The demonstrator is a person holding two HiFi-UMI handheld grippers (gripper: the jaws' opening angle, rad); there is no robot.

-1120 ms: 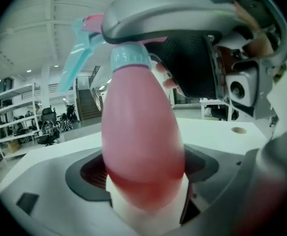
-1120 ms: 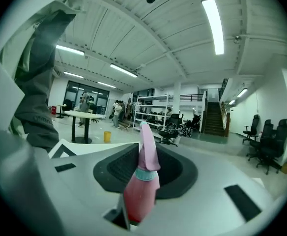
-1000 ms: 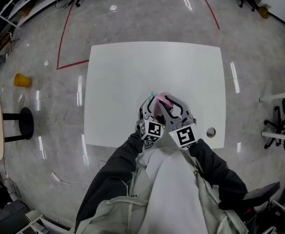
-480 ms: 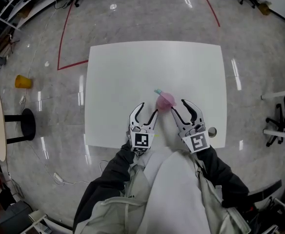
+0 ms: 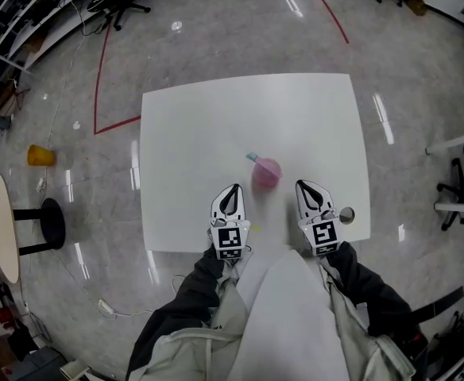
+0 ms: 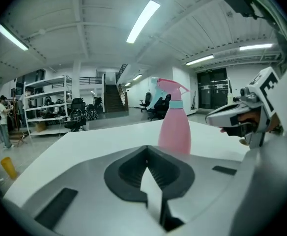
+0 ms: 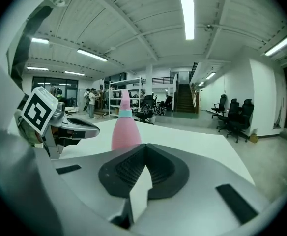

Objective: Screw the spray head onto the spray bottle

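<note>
A pink spray bottle (image 5: 266,171) stands upright on the white table (image 5: 216,125), its pink and teal spray head on top. In the left gripper view the bottle (image 6: 175,123) rises just beyond my left gripper (image 6: 147,154), which is shut and empty. In the right gripper view the bottle (image 7: 126,124) stands ahead and a little left of my right gripper (image 7: 144,153), also shut and empty. From the head view my left gripper (image 5: 232,194) and right gripper (image 5: 307,189) rest near the table's front edge, either side of the bottle, apart from it.
A small round hole (image 5: 346,213) sits in the table near its front right corner. Around the table: a yellow cup (image 5: 40,155) on the floor at left, a round side table (image 5: 1,227), office chairs and shelving at the back. People stand far off in the room.
Both grippers let go of the bottle, drew back toward the table's front edge and shut. The bottle now stands alone on the table.
</note>
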